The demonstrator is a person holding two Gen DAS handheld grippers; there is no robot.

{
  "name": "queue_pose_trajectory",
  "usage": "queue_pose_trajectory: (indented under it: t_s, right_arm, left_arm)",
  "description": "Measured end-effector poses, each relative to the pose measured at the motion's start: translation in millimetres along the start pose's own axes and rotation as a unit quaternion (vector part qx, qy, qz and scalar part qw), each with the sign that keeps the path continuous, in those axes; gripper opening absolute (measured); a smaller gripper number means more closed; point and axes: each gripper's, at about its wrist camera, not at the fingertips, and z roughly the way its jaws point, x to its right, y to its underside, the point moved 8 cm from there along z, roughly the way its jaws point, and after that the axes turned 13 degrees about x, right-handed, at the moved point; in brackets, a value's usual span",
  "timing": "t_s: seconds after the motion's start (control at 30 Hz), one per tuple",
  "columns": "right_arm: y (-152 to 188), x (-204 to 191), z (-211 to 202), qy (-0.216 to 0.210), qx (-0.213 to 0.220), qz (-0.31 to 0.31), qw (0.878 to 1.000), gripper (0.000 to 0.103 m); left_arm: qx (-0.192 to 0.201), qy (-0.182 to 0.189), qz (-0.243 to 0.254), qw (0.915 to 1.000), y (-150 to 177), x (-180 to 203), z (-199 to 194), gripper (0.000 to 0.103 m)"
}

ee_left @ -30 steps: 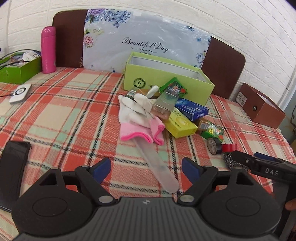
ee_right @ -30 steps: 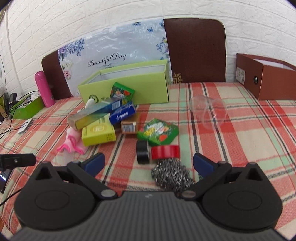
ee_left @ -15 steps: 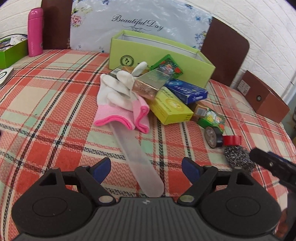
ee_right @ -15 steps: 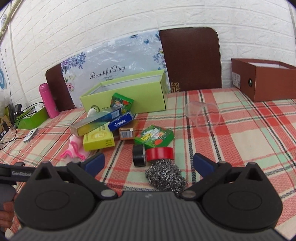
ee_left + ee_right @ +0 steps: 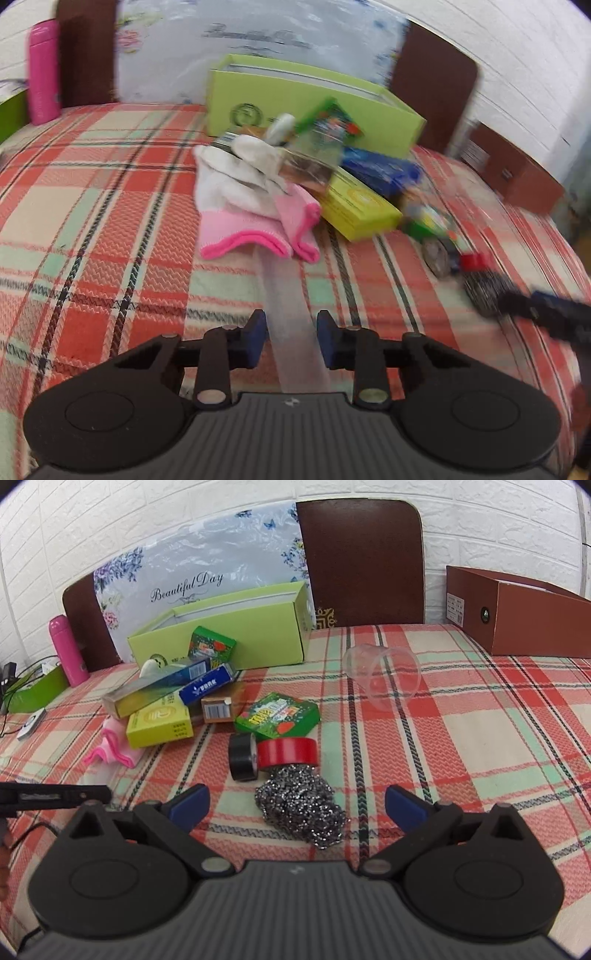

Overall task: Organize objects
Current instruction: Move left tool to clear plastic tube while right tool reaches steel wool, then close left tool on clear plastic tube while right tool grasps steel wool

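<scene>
- Near the front edge of the plaid-covered table (image 5: 92, 229), the left gripper (image 5: 291, 334) has its blue pads on either side of a translucent strip (image 5: 284, 295); its jaws have just been closing, and the strip lies between them with the pads at its edges, though the blur leaves it unclear whether they press on it.
- The strip runs from the gripper away toward the middle of the table, its far end tucked under a pair of white gloves with pink cuffs (image 5: 243, 206).
- Just behind the gloves, toward the back edge, lies a heap of small boxes: a yellow-green box (image 5: 159, 722), a blue box (image 5: 208, 685), a long toothpaste-type carton (image 5: 155, 694) and a green packet (image 5: 212, 646) leaning on an open lime-green box (image 5: 236, 635).
- Further to the right, the right gripper (image 5: 297, 805) hovers with its jaws wide apart over a steel-wool scourer (image 5: 301, 808), nothing pinched.
- Touching the scourer's far side stand a red tape roll (image 5: 288, 751) and a black tape roll (image 5: 242, 757), with another green packet (image 5: 277, 718) just behind.
- A clear plastic cup (image 5: 382, 672) lies on its side toward the right, and a brown box (image 5: 517, 613) sits at the back right corner.
- A pink bottle (image 5: 44, 70) stands at the back left corner.
</scene>
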Motion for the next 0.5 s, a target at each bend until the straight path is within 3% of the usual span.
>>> queue_pose_trajectory:
  t_s: [0.07, 0.13, 0.23, 0.27, 0.3, 0.5]
  right_arm:
    - [4.5, -1.2, 3.3, -0.01, -0.008, 0.003, 1.0, 0.093]
    - [10.2, -1.8, 8.1, -0.013, -0.018, 0.005, 1.0, 0.086]
    - [18.0, -5.6, 13.3, -0.017, -0.034, 0.013, 0.999, 0.062]
    - [19.2, -9.2, 13.2, -0.021, -0.036, 0.014, 0.999, 0.048]
    - [19.9, -14.8, 12.1, -0.029, -0.038, 0.011, 0.999, 0.041]
    - [16.9, -50.1, 4.0, -0.105, -0.04, 0.013, 0.994, 0.04]
  left_arm:
    - [-0.007, 0.01, 0.028, 0.9995, 6.6, 0.5, -11.9, 0.031]
    - [-0.005, 0.006, 0.016, 0.9998, 10.5, -2.8, -20.2, 0.031]
    - [-0.002, -0.011, -0.021, 0.9997, 8.1, -9.4, -19.4, 0.034]
    - [-0.001, -0.014, -0.029, 0.9995, 6.2, -10.0, -17.4, 0.036]
    - [-0.002, -0.015, -0.034, 0.9993, 4.0, -9.3, -14.9, 0.038]
    - [-0.009, 0.005, -0.02, 0.9997, 2.2, 6.9, -7.0, 0.041]
